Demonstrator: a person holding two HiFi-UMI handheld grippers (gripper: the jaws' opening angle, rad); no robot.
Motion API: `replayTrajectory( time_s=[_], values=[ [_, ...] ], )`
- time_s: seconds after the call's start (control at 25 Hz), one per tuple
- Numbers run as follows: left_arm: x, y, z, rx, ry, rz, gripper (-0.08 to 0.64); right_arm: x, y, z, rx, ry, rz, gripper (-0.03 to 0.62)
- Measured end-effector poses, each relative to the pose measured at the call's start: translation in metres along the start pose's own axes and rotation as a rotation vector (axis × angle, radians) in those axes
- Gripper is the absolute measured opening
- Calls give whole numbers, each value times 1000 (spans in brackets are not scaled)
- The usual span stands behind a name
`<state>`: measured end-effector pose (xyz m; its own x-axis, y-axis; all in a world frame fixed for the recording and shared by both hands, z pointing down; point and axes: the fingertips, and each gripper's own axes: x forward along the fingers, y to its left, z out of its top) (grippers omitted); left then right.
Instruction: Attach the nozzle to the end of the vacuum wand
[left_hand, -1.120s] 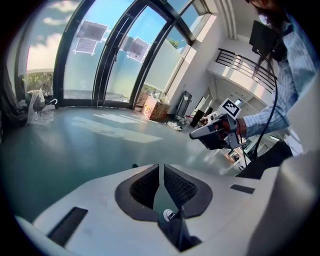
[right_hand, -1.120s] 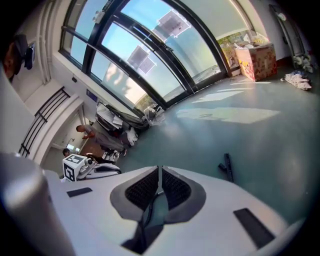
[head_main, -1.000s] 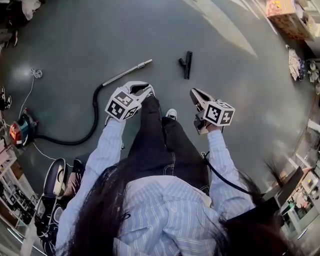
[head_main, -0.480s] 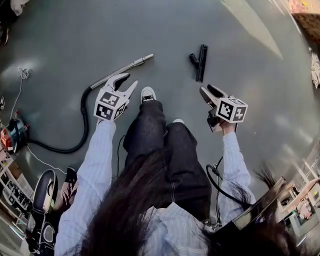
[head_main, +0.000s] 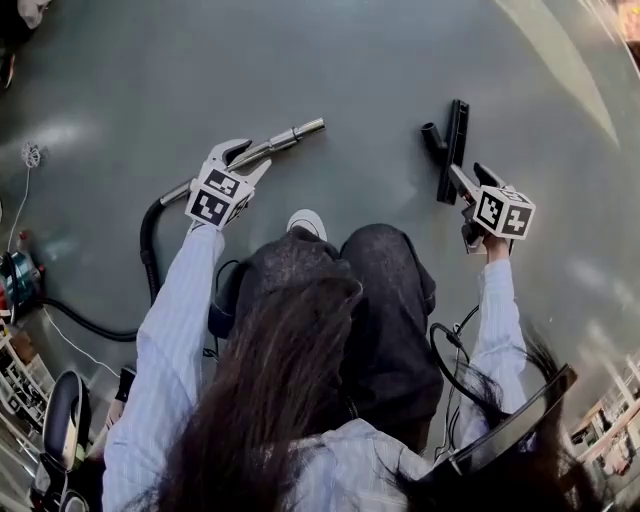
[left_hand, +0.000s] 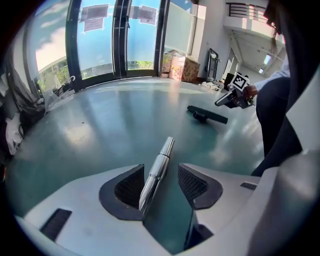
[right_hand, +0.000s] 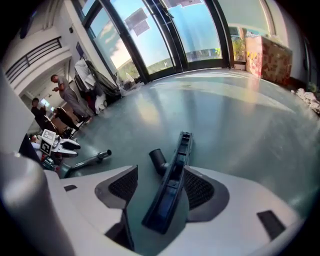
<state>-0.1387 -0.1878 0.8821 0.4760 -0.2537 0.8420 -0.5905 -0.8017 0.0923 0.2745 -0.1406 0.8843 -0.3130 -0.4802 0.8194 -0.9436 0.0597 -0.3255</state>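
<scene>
The left claw (head_main: 250, 158) is low over the grey floor (head_main: 350, 70). Its jaws are opening. The shiny vacuum wand (head_main: 285, 138) lies on the floor between them, and the pads do not squeeze it. The right claw (head_main: 468, 175) is low too, and its jaws are opening as well. The black nozzle (head_main: 452, 150) lies flat on the floor between them, not squeezed. The nozzle is well apart from the wand's open end. A black hose (head_main: 150, 225) curls away from the wand's other end.
</scene>
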Motion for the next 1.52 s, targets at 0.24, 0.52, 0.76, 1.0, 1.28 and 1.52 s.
replayTrajectory(
  time_s=[0.24, 0.52, 0.76, 1.0, 1.28, 1.52],
  values=[
    [75, 6, -23, 115, 23, 24, 189, 45, -36, 7, -50, -23, -57, 270],
    [102, 4, -41, 250, 130, 20, 190, 69, -33, -3, -88, 53, -130, 278],
    [100, 7, -30, 197, 105, 10, 190, 74, -36, -12, 68, 55, -75, 278],
    [98, 4, -26, 228, 77, -4, 190, 76, -32, -19, 282, 4, 58, 275],
    [99, 3, -21, 221, 60, -40, 192, 86, -16, -4, 9, 69, 62, 265],
    [94, -2, -28, 245, 59, -71, 190, 105, 41, 22, -350, 137, 69, 252]
  ],
)
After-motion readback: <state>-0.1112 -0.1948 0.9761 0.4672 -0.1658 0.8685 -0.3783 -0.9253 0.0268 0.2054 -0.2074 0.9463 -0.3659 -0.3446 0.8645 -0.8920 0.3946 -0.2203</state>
